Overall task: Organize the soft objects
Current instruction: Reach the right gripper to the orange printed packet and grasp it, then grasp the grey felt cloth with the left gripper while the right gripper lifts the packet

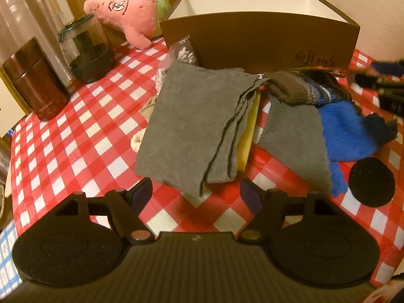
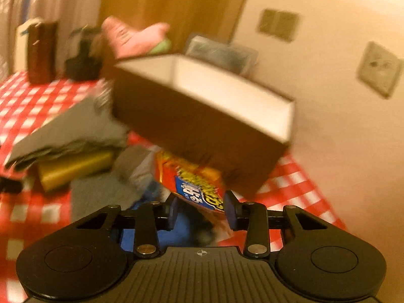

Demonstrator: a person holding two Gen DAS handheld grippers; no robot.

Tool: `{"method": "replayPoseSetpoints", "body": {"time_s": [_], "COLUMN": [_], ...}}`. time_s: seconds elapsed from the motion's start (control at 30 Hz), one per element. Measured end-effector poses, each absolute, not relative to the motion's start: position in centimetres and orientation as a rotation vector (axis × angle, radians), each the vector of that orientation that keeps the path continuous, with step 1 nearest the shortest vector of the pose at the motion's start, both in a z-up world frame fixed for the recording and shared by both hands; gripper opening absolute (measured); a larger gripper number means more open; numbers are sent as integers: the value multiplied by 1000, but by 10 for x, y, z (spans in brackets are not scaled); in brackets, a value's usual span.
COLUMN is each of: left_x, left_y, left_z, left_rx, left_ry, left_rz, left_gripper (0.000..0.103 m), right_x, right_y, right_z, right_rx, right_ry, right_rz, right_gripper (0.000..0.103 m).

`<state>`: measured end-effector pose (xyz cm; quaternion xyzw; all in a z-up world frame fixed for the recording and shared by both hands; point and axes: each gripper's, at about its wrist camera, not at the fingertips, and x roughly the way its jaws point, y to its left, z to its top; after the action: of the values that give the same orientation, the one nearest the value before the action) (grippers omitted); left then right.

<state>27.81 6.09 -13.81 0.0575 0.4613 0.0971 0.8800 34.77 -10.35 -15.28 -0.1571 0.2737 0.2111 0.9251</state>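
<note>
Blurring is hiding much beside our right gripper [image 2: 200, 210], its fingers narrowing around one snack packet [image 2: 199, 189]; our left gripper [image 1: 195, 193] is gaping wide before two grey cloths [image 1: 192, 126] on the counter [image 1: 75, 126].

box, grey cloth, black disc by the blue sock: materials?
Box: looks like cardboard, matte brown outside, white inside; thin straight walls, sharp folded corners.
Grey cloth: soft napped fabric, likely microfibre or fleece; fuzzy surface, limp folds, dark stitched edges.
Black disc: matte, slightly fuzzy, possibly felt or foam; can't tell which.
</note>
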Motion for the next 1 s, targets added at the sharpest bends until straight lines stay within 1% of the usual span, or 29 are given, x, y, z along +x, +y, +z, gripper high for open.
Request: {"method": "replayPoseSetpoints", "body": {"time_s": [0.07, 0.2, 0.27, 0.33, 0.4, 0.43, 0.5, 0.53, 0.6, 0.67, 0.73, 0.8, 0.83, 0.87, 0.9, 0.93, 1.0], "left_x": [279, 279, 279, 279, 279, 279, 279, 280, 281, 284, 287, 288, 290, 291, 291, 290, 288], "left_y": [61, 61, 60, 58, 55, 53, 49, 47, 46, 45, 45, 44, 43, 42, 41, 40, 38], "left_z": [-138, -140, -140, -141, -143, -144, -147, -149, -153, -154, -155, -157, -159, -160, -161, -160, -155], "left_rx": [132, 163, 184, 210, 249, 275, 329, 361, 397, 418, 442, 468, 484, 497, 512, 537, 570], "left_ry": [960, 959, 957, 953, 948, 945, 933, 927, 926, 922, 912, 905, 908, 909, 907, 889, 862], "left_rz": [201, 202, 202, 198, 194, 194, 192, 192, 188, 177, 164, 154, 144, 137, 135, 133, 132], "left_gripper": [75, 75, 75, 75, 75, 75, 75, 73, 65, 50, 44, 36, 25, 16, 14, 8, 7], "right_x": [353, 362, 365, 369, 374, 373, 374, 374, 371, 371, 369, 368, 368, 369, 372, 372, 374], "right_y": [-103, -88, -83, -79, -76, -79, -83, -87, -93, -99, -103, -106, -108, -111, -113, -117, -122], "right_z": [-153, -169, -176, -181, -184, -185, -182, -180, -172, -167, -163, -161, -160, -161, -162, -164, -164], "right_rx": [-343, -493, -549, -576, -590, -590, -574, -553, -502, -467, -443, -425, -411, -391, -370, -356, -331], "right_ry": [547, 550, 534, 544, 552, 551, 549, 551, 568, 587, 603, 622, 638, 657, 678, 692, 705], "right_rz": [411, 449, 459, 460, 460, 459, 461, 463, 463, 461, 458, 457, 454, 451, 451, 447, 443], "right_gripper": [38, 38, 37, 29, 19, 16, 8, 7, 6, 6, 5, 5, 5, 5, 5, 5, 5]}}
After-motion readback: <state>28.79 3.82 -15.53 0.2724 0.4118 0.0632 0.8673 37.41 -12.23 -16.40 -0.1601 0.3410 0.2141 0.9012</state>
